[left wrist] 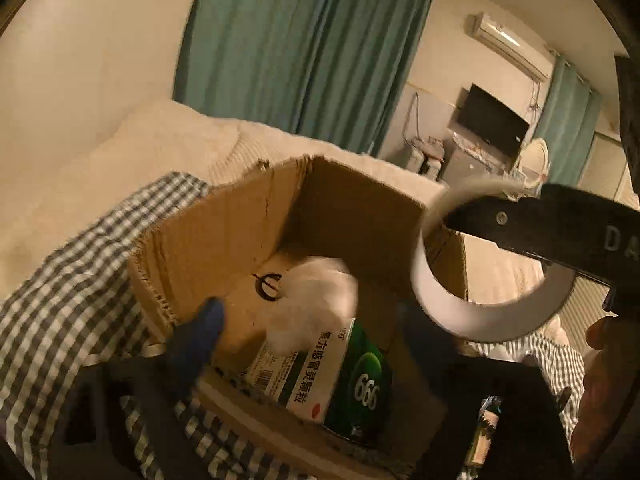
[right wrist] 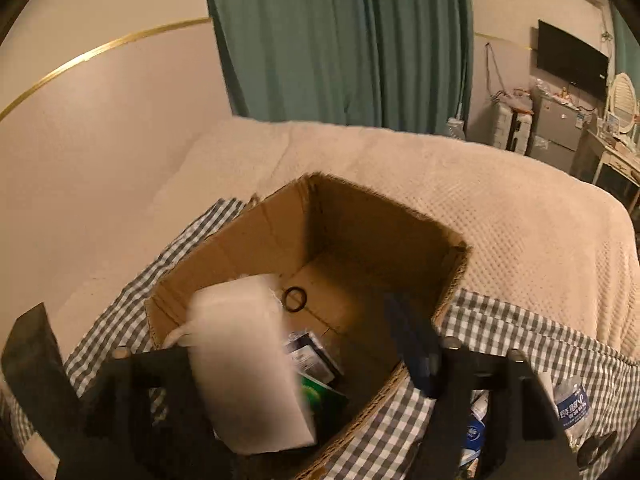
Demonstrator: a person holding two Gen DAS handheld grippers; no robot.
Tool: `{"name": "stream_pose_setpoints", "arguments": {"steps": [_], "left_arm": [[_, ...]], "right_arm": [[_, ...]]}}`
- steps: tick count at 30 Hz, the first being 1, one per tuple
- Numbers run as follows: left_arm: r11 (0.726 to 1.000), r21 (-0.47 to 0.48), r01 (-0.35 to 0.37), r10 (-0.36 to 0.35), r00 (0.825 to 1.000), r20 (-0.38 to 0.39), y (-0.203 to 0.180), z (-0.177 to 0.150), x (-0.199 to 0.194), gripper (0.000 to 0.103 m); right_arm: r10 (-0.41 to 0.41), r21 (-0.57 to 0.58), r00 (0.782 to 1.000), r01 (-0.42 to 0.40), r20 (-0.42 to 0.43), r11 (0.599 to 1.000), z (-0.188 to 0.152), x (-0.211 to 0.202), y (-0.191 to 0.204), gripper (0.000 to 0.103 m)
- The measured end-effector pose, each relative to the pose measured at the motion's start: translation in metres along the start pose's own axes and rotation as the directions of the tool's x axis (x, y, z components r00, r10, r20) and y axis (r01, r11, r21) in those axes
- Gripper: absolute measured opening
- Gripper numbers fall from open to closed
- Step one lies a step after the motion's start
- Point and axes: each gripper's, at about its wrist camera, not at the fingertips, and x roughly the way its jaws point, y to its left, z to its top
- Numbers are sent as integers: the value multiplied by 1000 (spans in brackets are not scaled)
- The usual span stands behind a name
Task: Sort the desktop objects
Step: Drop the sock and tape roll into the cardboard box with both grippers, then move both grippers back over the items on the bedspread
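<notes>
**A:** Nearest the lens: left gripper [left wrist: 312, 314], blue fingers [left wrist: 200, 336] spread wide over the cardboard box [left wrist: 224, 232], gripping nothing. Between them, touching neither, a white cotton wad [left wrist: 316, 300], blurred.

**B:** And under that?

**A:** Medicine carton [left wrist: 304, 372] on the box floor, printed face up, long axis running roughly near-to-far.

**B:** Further right?

**A:** White tape roll [left wrist: 480, 316], hanging above the box's right wall, seemingly hooked over one black finger of the right gripper [right wrist: 280, 332]. Jaws wide there too: pressed against the left finger only, well clear of the blue one. Hard to call that a firm hold.

**B:** Which way pointing?

**A:** No real long axis, being a ring. Hole axis tilted, opening up and leftward, lying roughly across the jaws.

**B:** Risks?

**A:** Could slide off early, strike the rim and roll out onto the checked cloth [left wrist: 60, 320]. Causes: loose hang, tilt, position over the wall rather than mid-box. Could also clash with the left gripper, both crowding one opening.
</notes>
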Motion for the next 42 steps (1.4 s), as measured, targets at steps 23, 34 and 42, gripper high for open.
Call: {"name": "stream_pose_setpoints", "arguments": {"steps": [23, 34, 42], "left_arm": [[991, 125, 44, -40, 999, -34, -89, -44, -79, 103], [949, 273, 156, -109, 977, -181, -195, -165, -51, 103], [923, 355, 149, -79, 976, -204, -218, -203, -12, 103]], "right_arm": [[-202, 137, 975, 189, 91, 972, -71, -154, -64, 75], [-373, 306, 928, 359, -14, 882, -207, -209, -176, 75], [-376, 340, 925, 374, -61, 863, -266, -171, -216, 77]]}}
